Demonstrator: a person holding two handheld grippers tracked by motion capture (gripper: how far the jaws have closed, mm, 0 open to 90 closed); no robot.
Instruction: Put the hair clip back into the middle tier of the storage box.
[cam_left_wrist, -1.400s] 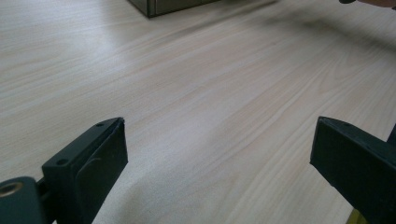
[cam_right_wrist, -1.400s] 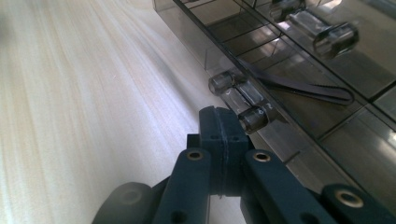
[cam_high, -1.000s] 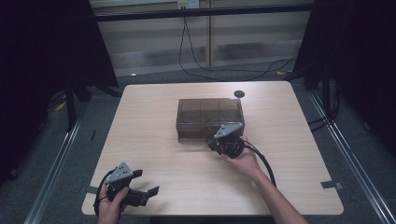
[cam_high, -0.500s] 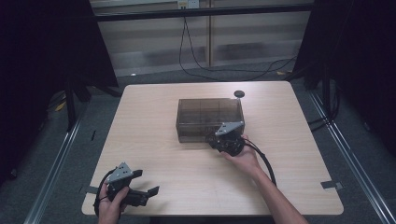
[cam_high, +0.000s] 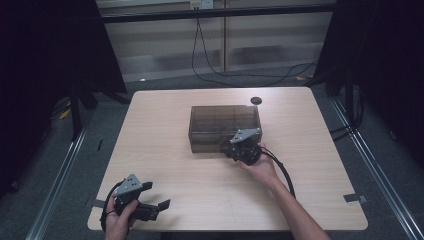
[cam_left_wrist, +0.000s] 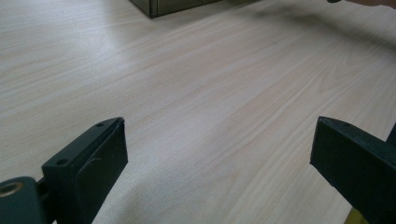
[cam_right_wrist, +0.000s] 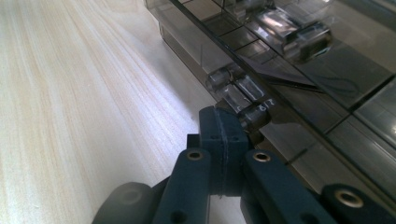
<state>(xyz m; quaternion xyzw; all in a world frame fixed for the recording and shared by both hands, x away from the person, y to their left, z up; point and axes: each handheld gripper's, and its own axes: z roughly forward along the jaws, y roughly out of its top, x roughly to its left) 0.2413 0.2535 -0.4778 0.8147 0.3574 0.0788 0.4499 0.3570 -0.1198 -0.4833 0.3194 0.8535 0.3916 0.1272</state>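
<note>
Right gripper fingers pressed together at the box's clear latch; left gripper fingers wide.

High view looks down on table, gripper views skim it closely (both share box)

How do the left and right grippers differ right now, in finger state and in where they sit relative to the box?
The left gripper has its fingers spread wide with only bare table between them; the right gripper has its fingers pressed shut. The left one sits at the table's near left corner, far from the smoky clear box; the right one's tips are at a clear latch on the box's front edge. Both are hand-held, black, and topped by a grey plate.
</note>
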